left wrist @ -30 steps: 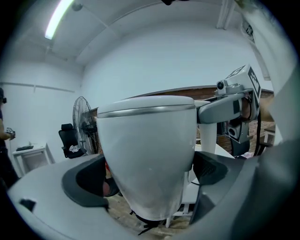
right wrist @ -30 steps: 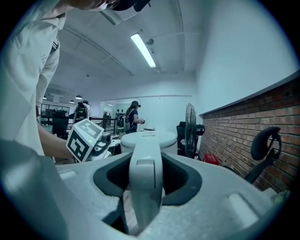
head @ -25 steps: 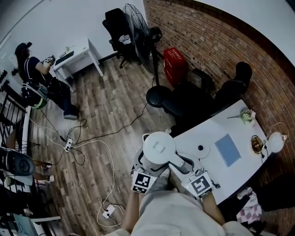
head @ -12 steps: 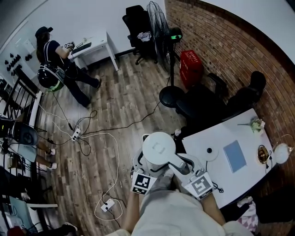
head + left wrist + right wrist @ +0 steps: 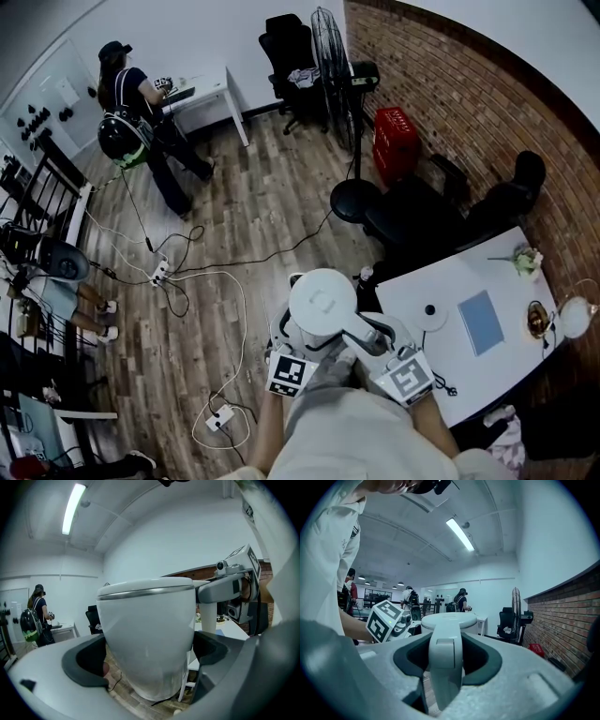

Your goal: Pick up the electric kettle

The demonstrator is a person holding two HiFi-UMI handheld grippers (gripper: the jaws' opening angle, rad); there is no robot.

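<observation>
Kettle (image 5: 323, 302) hangs beyond table (image 5: 448, 367) edge — open floor (image 5: 246, 220) below.

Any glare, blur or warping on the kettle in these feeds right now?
Head view: heavy fisheye bend and dark corners, but the kettle is sharp and evenly lit. Left gripper view: kettle fills the frame between the jaws; the ceiling light is blown out, with no glare on the kettle. Right gripper view: handle clear, edges vignetted.

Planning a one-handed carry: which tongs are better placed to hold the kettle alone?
Probably the right tongs: they are shut on the kettle's handle, while the left tongs only span its wide, smooth body.
</observation>
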